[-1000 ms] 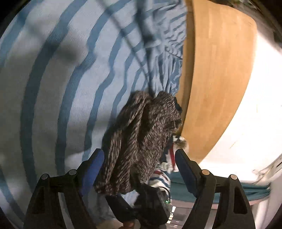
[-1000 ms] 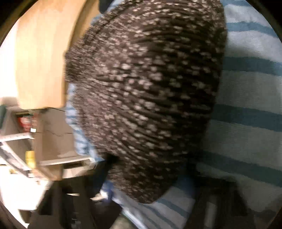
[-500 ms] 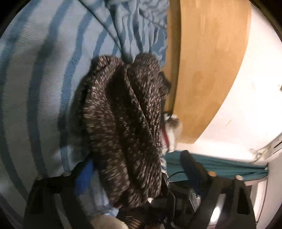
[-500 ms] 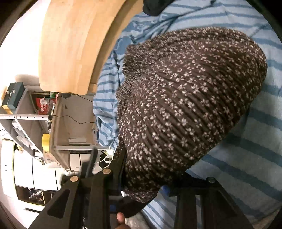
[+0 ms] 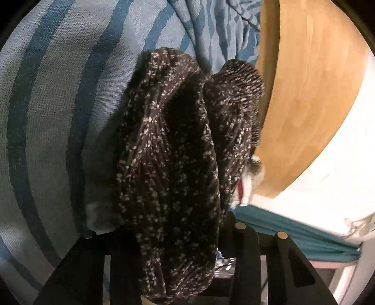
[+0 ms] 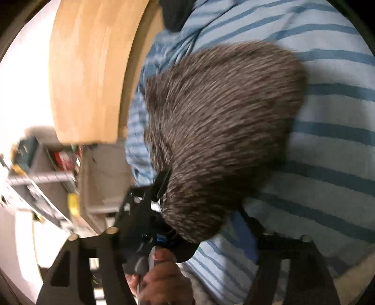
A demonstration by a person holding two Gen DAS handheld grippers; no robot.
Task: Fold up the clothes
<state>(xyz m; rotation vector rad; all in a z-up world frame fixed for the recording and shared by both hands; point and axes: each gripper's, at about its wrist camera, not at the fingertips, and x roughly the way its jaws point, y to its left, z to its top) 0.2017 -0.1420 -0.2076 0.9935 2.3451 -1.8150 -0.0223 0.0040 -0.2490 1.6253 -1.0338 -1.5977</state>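
Note:
A dark brown knit garment (image 5: 168,178) with pale flecks lies bunched on the blue-striped bed cover (image 5: 58,117). In the left wrist view its near end fills the gap between my left gripper's (image 5: 178,237) fingers, which have pinched in on it; the fingertips are buried in cloth. In the right wrist view, which is motion-blurred, the same garment (image 6: 222,131) spreads wide over the cover (image 6: 328,152). My right gripper (image 6: 194,225) stands open just under its near edge, one blue pad (image 6: 243,234) showing. The left gripper (image 6: 145,211), held by a hand (image 6: 159,269), bites that edge.
A wooden headboard (image 5: 304,105) borders the bed, with a white wall beyond. A teal cloth (image 5: 293,232) hangs near it. Metal shelving with boxes (image 6: 46,164) stands beside the bed. A dark item (image 6: 175,14) lies at the bed's far end.
My left gripper moved onto the garment's end and its fingers closed in on it. My right gripper's fingers spread apart and let go of the garment, which now lies further from the lens.

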